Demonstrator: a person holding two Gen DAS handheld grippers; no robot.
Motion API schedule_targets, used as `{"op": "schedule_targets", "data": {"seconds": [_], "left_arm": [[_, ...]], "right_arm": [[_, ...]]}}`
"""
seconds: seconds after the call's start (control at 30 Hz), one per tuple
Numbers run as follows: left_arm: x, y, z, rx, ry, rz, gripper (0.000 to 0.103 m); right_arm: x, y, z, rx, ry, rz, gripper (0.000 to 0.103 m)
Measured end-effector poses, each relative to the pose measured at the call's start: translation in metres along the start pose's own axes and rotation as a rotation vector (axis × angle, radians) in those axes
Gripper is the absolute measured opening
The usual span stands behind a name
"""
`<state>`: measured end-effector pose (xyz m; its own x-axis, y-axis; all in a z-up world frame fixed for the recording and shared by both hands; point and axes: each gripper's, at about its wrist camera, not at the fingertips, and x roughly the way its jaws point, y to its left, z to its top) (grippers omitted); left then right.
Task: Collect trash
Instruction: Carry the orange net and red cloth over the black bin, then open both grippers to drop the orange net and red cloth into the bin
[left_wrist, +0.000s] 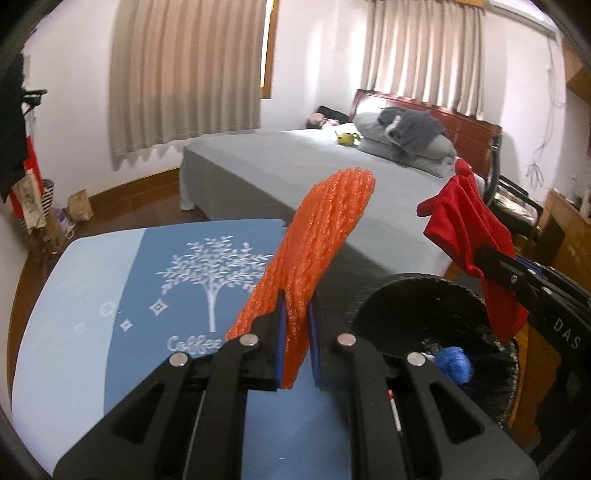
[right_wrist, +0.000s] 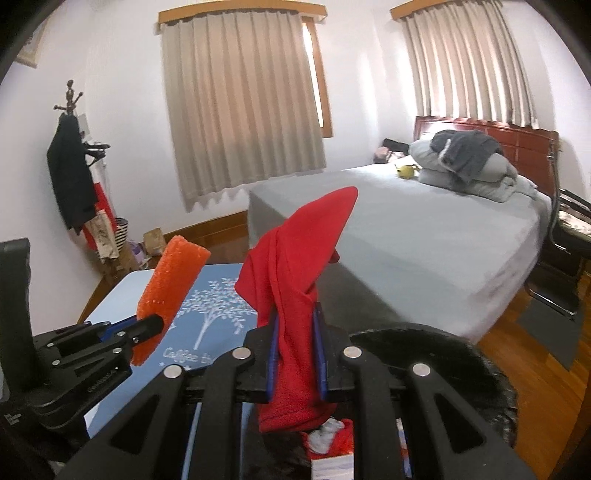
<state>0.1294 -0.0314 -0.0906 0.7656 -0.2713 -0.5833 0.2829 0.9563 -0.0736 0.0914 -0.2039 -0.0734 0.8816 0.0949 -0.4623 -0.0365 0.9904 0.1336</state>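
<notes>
Black left tongs (left_wrist: 295, 332) pinch the lower part of an orange foam-mesh sleeve (left_wrist: 314, 251) between blue pads, held above a blue bench (left_wrist: 110, 295) printed with a white tree and the word "Coffee". Its long axis rises from the pads and leans up and to the right, the free rounded end pointing toward a grey-sheeted bed (left_wrist: 266, 166).

From the left wrist camera, the right tongs (left_wrist: 491, 264) reach in from the right edge, closed on a crumpled red fleece cloth (left_wrist: 465, 236) that hangs over a black-lined round trash bin (left_wrist: 402, 295); a blue crumpled wad (left_wrist: 456, 363) lies inside the bin. The right wrist camera shows the same cloth (right_wrist: 295, 288) from behind, clamped upright between the right tongs (right_wrist: 297, 350), its peak tipping up and to the right and its lower end hanging below the pads. Only this view reveals red and white scraps (right_wrist: 330, 435), possibly wrappers, beneath the tongs at the bin's rim (right_wrist: 424, 332).

It also catches the left tongs (right_wrist: 147, 325) side-on at left, gripping the orange sleeve (right_wrist: 166, 288), which stands tilted over the bench (right_wrist: 218, 314).
</notes>
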Motion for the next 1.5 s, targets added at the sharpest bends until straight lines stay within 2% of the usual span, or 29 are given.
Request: {"op": "schedule_targets", "data": {"seconds": [0.5,0.77,1.4,1.5], "left_arm": [[0.011,-0.068,-0.007,0.107,0.01,-0.117,0.01],[0.028,-0.091,-0.016,0.147,0.049,-0.164,0.01],[0.089,-0.122,-0.03,0.193,0.14,-0.239,0.011],[0.096,-0.122,-0.027,0.19,0.149,-0.249,0.015]], "right_arm": [[-0.032,-0.052,-0.016,0.039,-0.007,-0.121,0.016],[-0.039,-0.08,-0.031,0.074,0.018,-0.171,0.016],[-0.007,-0.119,-0.053,0.11,0.109,-0.203,0.016],[0.0,-0.124,-0.054,0.108,0.122,-0.208,0.021]]}}
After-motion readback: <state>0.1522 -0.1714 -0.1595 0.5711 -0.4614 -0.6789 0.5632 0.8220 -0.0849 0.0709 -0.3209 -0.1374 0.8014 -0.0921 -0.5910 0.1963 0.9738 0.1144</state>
